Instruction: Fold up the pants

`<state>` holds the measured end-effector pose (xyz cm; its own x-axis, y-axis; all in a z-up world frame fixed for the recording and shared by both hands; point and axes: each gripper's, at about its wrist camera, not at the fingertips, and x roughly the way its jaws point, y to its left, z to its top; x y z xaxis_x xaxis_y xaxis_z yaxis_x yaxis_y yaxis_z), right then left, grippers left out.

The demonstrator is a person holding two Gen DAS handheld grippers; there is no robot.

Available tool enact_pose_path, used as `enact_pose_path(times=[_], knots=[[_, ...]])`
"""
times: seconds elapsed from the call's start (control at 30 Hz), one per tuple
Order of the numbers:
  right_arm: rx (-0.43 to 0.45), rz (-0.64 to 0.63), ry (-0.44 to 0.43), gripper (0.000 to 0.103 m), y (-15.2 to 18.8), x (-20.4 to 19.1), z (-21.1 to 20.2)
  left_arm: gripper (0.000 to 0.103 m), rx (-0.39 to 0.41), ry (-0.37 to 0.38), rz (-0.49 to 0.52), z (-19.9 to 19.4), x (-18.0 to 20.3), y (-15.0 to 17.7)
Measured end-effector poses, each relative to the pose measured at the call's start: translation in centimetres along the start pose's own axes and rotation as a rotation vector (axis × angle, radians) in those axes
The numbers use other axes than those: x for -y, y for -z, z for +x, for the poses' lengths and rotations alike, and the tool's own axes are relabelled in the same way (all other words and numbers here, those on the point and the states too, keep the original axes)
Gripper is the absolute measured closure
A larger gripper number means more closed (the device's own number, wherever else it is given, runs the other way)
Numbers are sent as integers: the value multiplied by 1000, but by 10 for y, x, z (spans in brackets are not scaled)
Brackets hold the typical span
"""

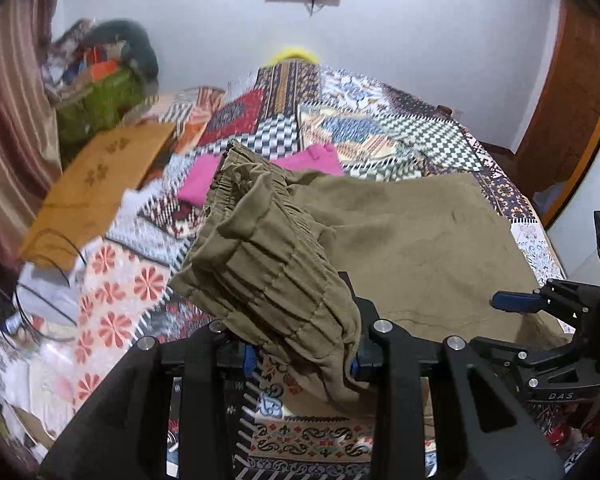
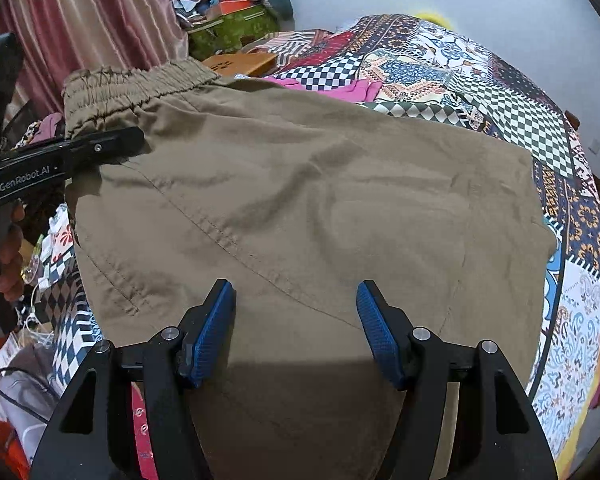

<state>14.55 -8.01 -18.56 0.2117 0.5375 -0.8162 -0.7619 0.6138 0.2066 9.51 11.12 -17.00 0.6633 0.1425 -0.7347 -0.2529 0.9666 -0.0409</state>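
Note:
Khaki pants [image 2: 300,200] lie spread on the patchwork bedspread [image 2: 480,92]. In the left wrist view my left gripper [image 1: 300,360] is shut on the elastic waistband [image 1: 260,248], which is bunched and lifted off the bed, hiding the fingertips. The right wrist view shows the left gripper [image 2: 112,146] from the side, clamped on the waistband corner [image 2: 140,84], with a person's hand [image 2: 8,248] behind it. My right gripper [image 2: 296,324] hovers open over the pants' lower part, its blue pads [image 2: 216,320] apart with flat cloth below them. The right gripper [image 1: 508,320] also shows at the right of the left wrist view.
A pink garment [image 1: 260,168] lies beyond the pants. An orange-brown flat box [image 1: 100,184] and a green bag [image 1: 100,100] piled with clutter sit at the far left by a striped curtain [image 1: 12,120]. Cables [image 1: 48,300] trail off the bed's left side.

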Motion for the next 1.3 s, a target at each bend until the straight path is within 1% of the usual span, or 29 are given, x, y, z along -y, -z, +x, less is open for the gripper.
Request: enact_pose_path(times=[0.17, 0.23, 0.33, 0.47, 0.57, 0.67, 0.83, 1.07, 1.3], knots=[[33, 70, 21, 42, 9, 18, -20, 71, 71, 50, 38, -17, 18, -17], [51, 96, 34, 42, 15, 29, -30, 72, 98, 71, 71, -21, 32, -26], [78, 161, 79, 42, 29, 48, -46, 73, 123, 100, 114, -28, 50, -33], [64, 225, 133, 42, 47, 65, -57, 74, 139, 144, 167, -33, 78, -41], [54, 271, 145, 42, 62, 73, -62, 75, 142, 171, 202, -32, 99, -45], [29, 290, 131, 42, 71, 77, -55, 76, 132, 209, 221, -30, 115, -46], [48, 323, 102, 42, 73, 80, -51, 77, 92, 274, 240, -22, 142, -48], [68, 348, 74, 42, 80, 83, -52, 78, 23, 332, 274, -10, 174, -40], [80, 364, 54, 42, 83, 85, -51, 78, -28, 361, 330, -2, 197, -30]])
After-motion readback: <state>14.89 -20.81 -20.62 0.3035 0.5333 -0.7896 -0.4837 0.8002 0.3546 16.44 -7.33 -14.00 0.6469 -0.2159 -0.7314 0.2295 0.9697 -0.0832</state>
